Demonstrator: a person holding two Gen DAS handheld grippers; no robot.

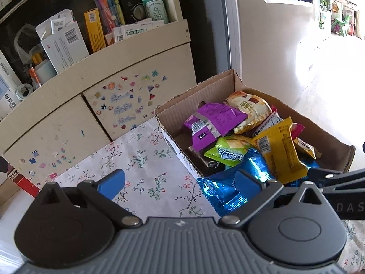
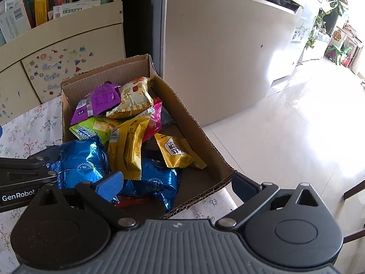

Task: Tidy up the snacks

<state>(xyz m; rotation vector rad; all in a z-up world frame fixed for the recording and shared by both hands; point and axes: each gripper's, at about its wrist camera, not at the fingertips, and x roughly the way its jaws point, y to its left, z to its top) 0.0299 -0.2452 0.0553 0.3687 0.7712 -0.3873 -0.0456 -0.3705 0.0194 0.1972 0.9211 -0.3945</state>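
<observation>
A cream cabinet [image 1: 68, 105] with stickers on its doors is standing at the far left, its open shelf holding boxes and a green bottle [image 1: 153, 2]. In front of it the desk [image 1: 141, 166], covered in a floral cloth, is carrying an open cardboard box [image 1: 182, 105] near its right end. The left gripper [image 1: 180, 180] is hovering over the cloth with its jaws spread wide, its right finger lying against a blue foil packet [image 1: 219, 191] that is hanging over the box's near wall. Inside the box the snacks are lying piled: a purple packet [image 2: 95, 105] at the back left, a pale yellow bag [image 2: 134, 98] beside it, a green packet [image 2: 93, 130], and a long yellow packet [image 2: 127, 146] tilted across the middle. The right gripper [image 2: 178, 182] is straddling the box's near right corner, jaws spread and empty. A pale refrigerator [image 2: 228, 57] is standing to the right on a bright tiled floor [image 2: 296, 148].
</observation>
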